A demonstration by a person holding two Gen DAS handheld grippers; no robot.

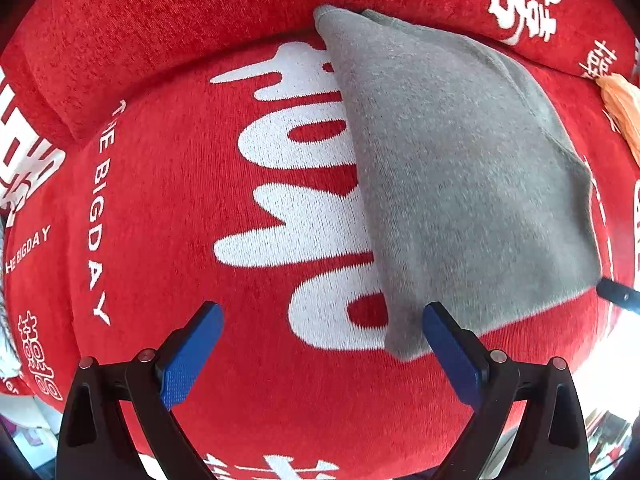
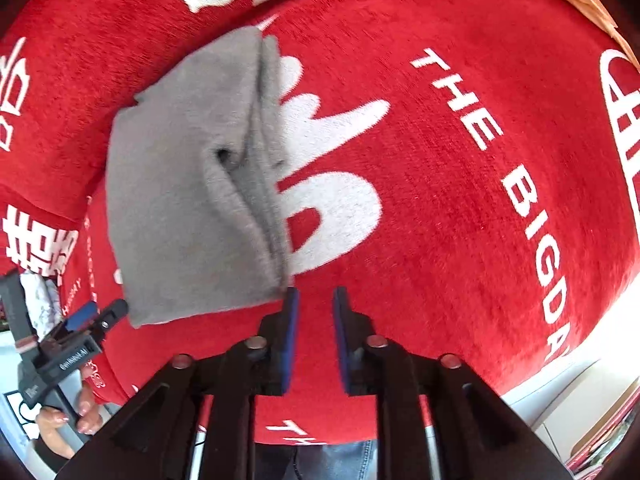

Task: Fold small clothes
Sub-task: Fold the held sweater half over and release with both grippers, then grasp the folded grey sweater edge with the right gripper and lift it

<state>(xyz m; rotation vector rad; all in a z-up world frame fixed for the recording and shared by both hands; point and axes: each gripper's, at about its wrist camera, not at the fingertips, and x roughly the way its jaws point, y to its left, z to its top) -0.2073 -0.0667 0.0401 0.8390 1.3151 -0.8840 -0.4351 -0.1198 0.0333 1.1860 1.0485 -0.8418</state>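
Folded grey garment lies on the red cover, at ten o'clock from the right hand-held gripper, slightly parted and empty; left hand-held gripper wide, empty. Press edges flat, aligned

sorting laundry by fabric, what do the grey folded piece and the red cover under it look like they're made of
Grey folded garment: looks like soft knit, maybe fleece or brushed cotton; matte, fuzzy nap, thick rounded fold edges. Fibre can't be told.

Red cover: looks like chenille or a similar woven pile; fine ribbed texture with slight sheen, and the white lettering seems woven in rather than printed.
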